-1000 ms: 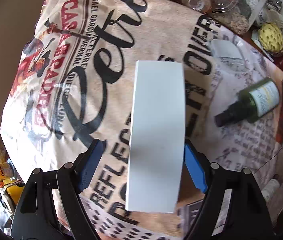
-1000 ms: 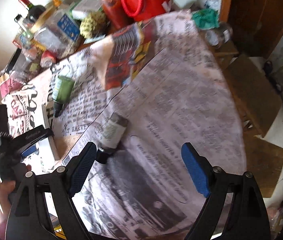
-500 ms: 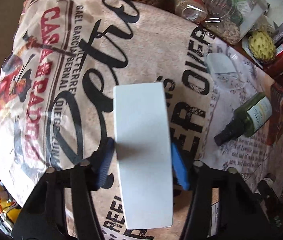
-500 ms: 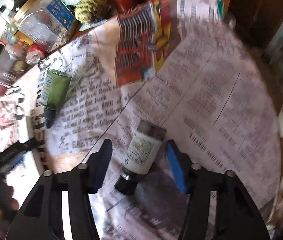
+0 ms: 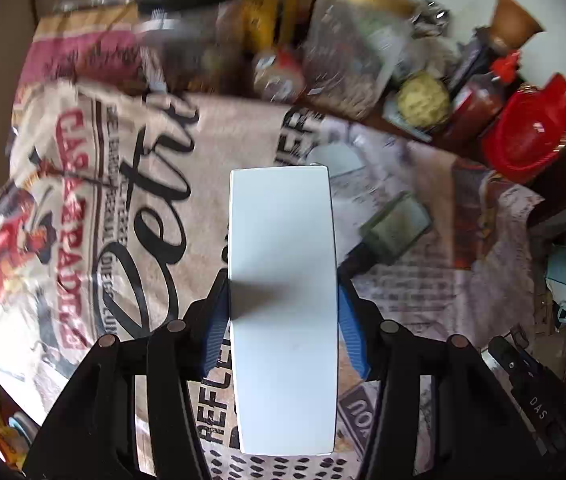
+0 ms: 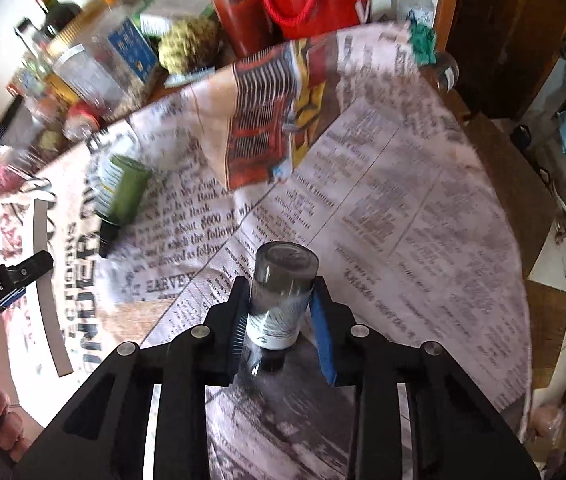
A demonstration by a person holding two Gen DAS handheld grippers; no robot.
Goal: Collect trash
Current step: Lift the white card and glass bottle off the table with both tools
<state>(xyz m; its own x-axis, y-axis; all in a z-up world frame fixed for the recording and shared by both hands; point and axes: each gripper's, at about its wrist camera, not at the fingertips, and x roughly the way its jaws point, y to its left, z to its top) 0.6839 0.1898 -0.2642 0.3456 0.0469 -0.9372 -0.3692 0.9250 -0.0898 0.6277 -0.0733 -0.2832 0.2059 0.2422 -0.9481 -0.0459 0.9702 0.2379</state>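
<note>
Pinching a white box [image 5: 283,300] by its long sides, the left fingers [image 5: 215,320] suit its light, crushable card; the right fingers [image 6: 325,332], just closed, clamp a small dark bottle [image 6: 281,300], likely slick glass, above the newspapered tabletop [image 6: 423,220].

My left gripper [image 5: 283,316] and right gripper [image 6: 279,322] are black plastic frames with round metal pivot screws, slotted arms and ribbed blue finger pads [image 6: 323,336].
</note>
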